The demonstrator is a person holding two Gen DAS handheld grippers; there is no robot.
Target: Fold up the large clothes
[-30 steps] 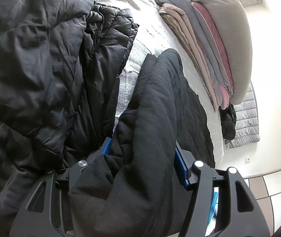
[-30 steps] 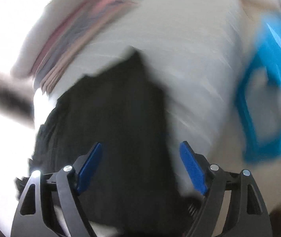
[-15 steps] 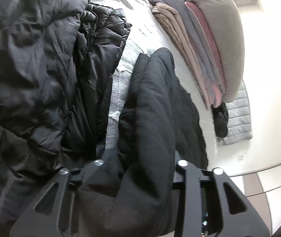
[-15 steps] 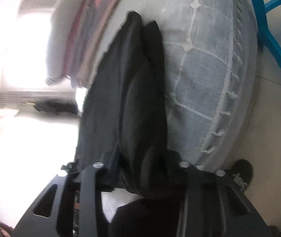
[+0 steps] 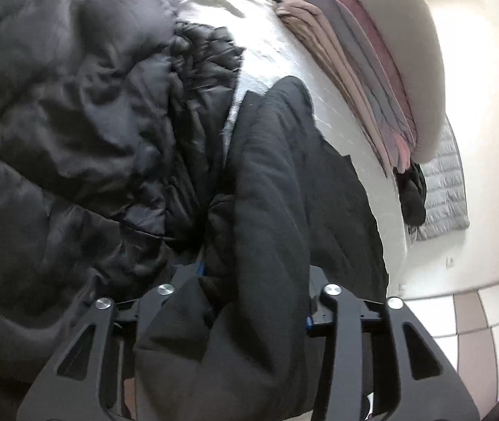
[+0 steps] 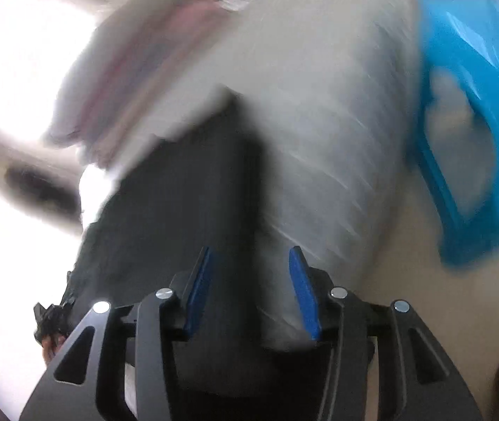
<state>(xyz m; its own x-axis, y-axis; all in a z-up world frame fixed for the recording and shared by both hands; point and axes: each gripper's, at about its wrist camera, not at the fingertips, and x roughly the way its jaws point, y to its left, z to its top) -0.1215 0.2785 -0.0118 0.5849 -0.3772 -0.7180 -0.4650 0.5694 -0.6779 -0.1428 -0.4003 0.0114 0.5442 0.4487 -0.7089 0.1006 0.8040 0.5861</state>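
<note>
Bunching thickly between my left gripper [image 5: 254, 301] fingers, the black garment [image 5: 277, 210] fills the gap as they have just been opening, though I cannot tell if the pads press it. My right gripper [image 6: 251, 289] fingers have also been opening, standing apart over its edge. It lies on the bed [image 6: 319, 105]; left, a black puffer jacket [image 5: 74, 122]; far right, stacked bedding [image 5: 383, 52]. A blue stool [image 6: 470, 122] stands beside.
</note>
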